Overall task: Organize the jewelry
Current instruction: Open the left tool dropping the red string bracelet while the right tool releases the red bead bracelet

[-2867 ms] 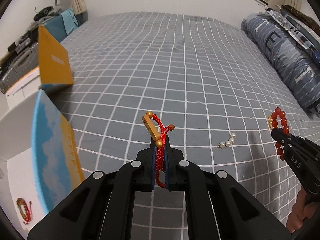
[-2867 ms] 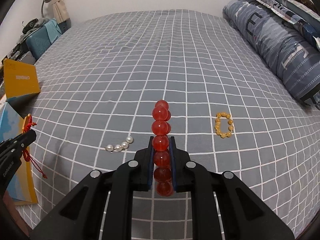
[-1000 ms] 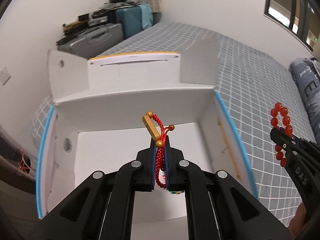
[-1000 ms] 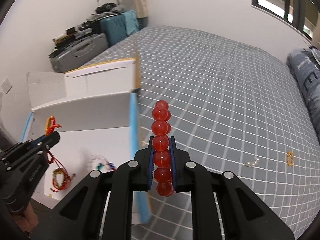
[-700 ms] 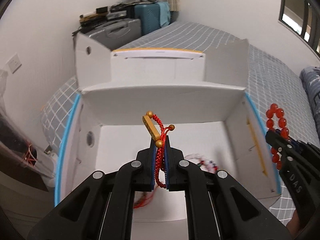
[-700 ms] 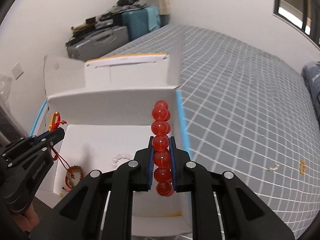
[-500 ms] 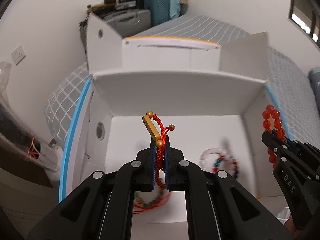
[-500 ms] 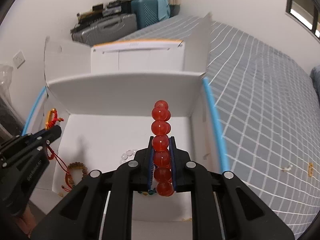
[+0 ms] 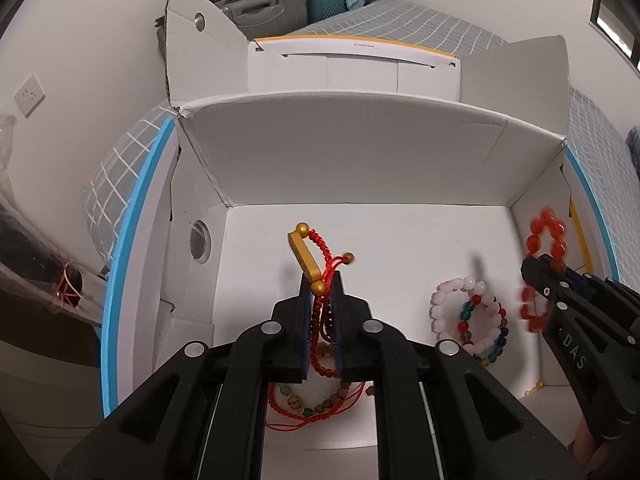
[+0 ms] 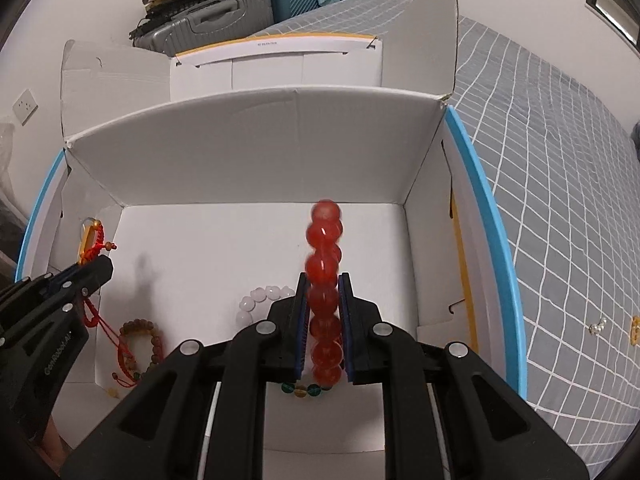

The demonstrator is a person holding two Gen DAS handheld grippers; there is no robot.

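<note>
One box point(image 9: 360, 160), two claws point(image 9: 322, 292) point(image 10: 323, 292), perhaps four bracelets point(image 9: 468, 316), two suitcases point(image 10: 208, 16).

Open white cardboard box point(image 9: 360, 168) sits on the grid-patterned grey bedspread point(image 10: 560, 160). Inside: pale-and-multicoloured bead bracelets point(image 9: 468, 320) right, wooden-bead red-cord bracelet point(image 9: 312, 400) left-front. Small pearl string point(image 10: 597, 325) on bedspread right of box

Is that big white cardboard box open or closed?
Open. The white cardboard box has its flaps standing up, and its floor shows, with a pale pink bead bracelet and a brown bead bracelet lying inside.
</note>
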